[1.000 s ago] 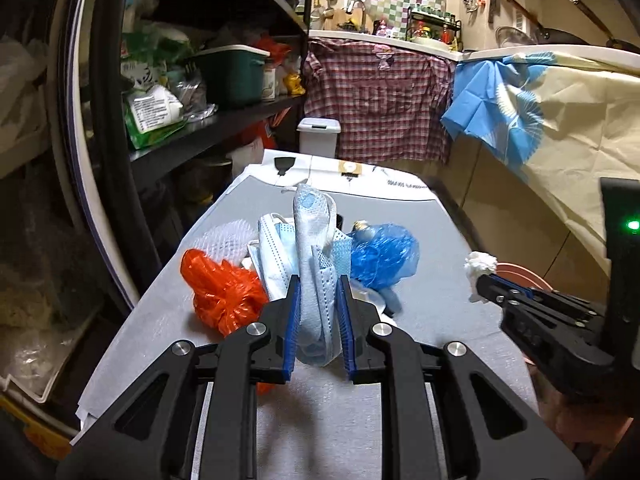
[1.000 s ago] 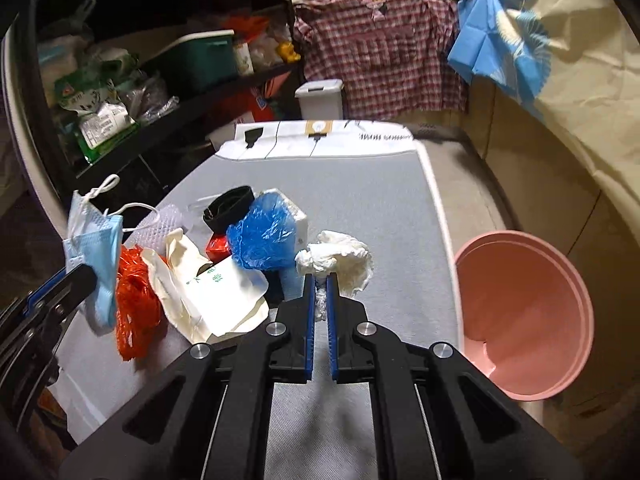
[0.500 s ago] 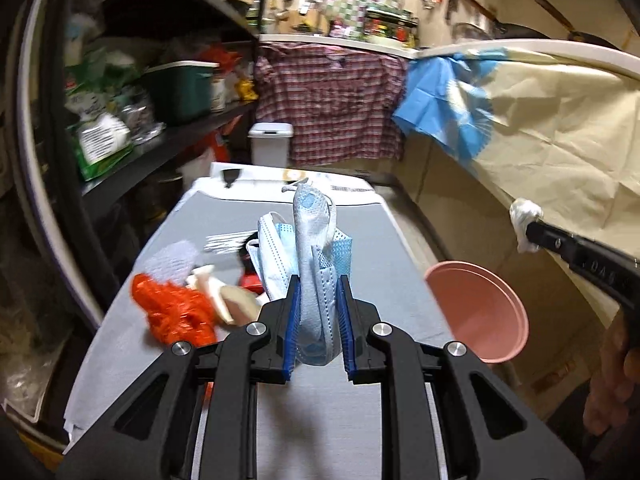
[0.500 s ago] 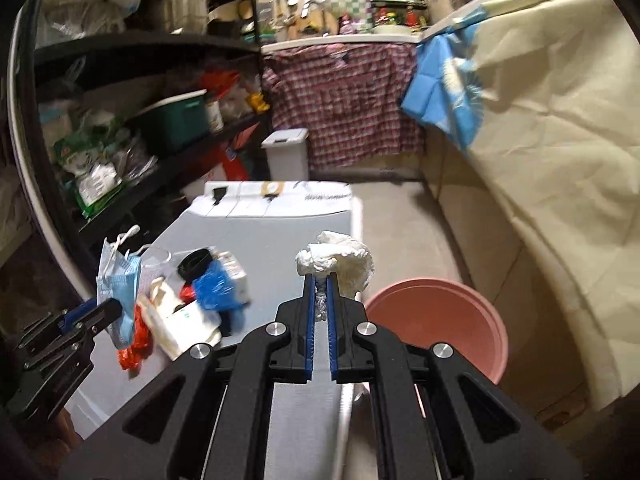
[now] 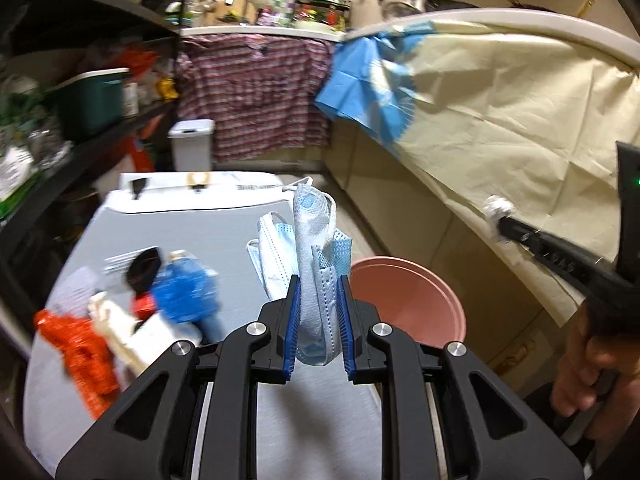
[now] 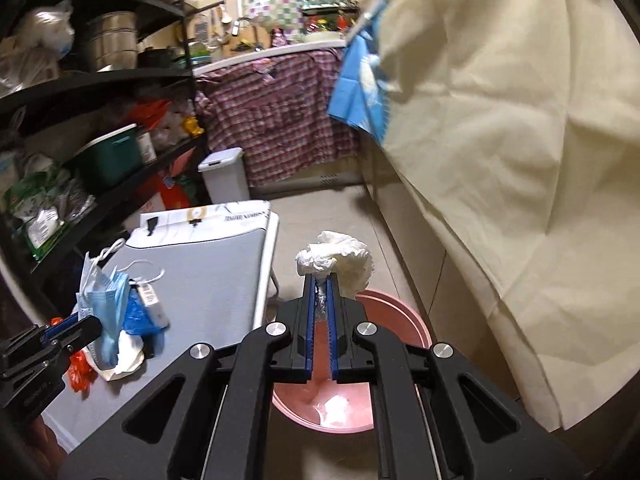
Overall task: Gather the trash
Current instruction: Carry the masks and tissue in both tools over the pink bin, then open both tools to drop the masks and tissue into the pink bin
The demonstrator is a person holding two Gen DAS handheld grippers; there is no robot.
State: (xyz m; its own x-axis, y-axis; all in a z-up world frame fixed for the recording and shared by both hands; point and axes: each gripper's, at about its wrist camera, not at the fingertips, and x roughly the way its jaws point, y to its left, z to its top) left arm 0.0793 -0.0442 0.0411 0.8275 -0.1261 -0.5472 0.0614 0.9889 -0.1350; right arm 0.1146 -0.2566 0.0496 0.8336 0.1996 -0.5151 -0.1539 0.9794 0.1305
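My left gripper point(image 5: 318, 284) is shut on a bunch of blue face masks point(image 5: 308, 248), held above the grey table point(image 5: 208, 228); it also shows at the left of the right wrist view point(image 6: 86, 326) with the masks point(image 6: 102, 300). My right gripper point(image 6: 322, 280) is shut on a crumpled white tissue point(image 6: 338, 262) and holds it over the pink bin point(image 6: 394, 322) on the floor; the tissue point(image 5: 496, 208) shows in the left wrist view too. The pink bin point(image 5: 408, 296) stands right of the table.
Loose trash lies on the table's left: an orange bag point(image 5: 82, 350), a blue bag point(image 5: 186, 294), white paper point(image 5: 132, 328). Dark shelves point(image 5: 80, 92) line the left. A cream sheet point(image 5: 520, 120) covers the right counter. A white lidded bin point(image 5: 192, 142) stands behind.
Both grippers have lifted and swung right, away from the trash pile. The right gripper carried the tissue off the table to above the pink bin. The left still holds the masks.
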